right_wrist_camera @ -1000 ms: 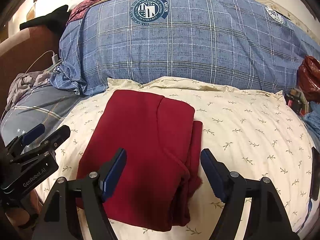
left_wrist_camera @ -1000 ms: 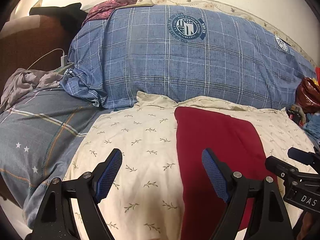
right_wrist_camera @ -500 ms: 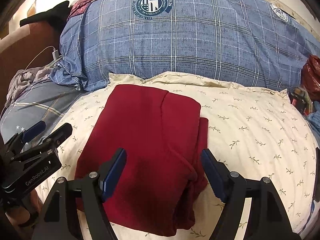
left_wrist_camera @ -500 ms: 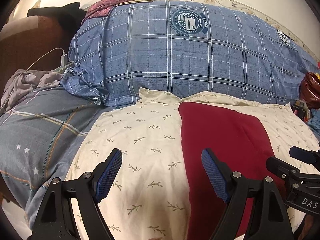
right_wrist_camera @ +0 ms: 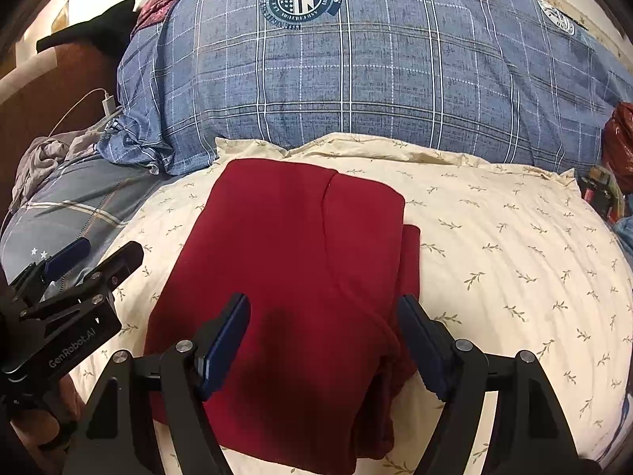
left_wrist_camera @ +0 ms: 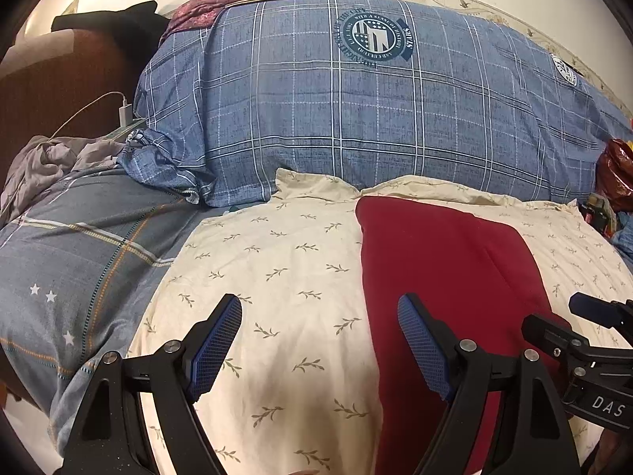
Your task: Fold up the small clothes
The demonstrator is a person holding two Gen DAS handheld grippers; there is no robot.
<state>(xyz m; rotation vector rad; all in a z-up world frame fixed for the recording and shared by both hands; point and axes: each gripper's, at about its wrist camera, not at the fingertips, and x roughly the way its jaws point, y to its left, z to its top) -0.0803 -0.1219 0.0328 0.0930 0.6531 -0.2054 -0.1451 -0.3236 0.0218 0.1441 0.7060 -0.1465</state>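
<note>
We see folded red garment [right_wrist_camera: 292, 277] on cream leaf-print pillow [right_wrist_camera: 494, 261]; blue plaid pillow [right_wrist_camera: 356, 79] behind it. Left gripper [left_wrist_camera: 320, 340] and right gripper [right_wrist_camera: 324, 340] both gaping, empty.

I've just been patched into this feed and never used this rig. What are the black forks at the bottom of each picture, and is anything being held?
Each fork is a hand-held gripper carried by a person, with a camera looking along its two blue-padded fingers. One picture looks out from the left hand-held gripper, the other from the right hand-held gripper. A folded red garment lies on a cream leaf-print pillow, in front of a blue plaid pillow. Both grippers are open and hold nothing.
</note>
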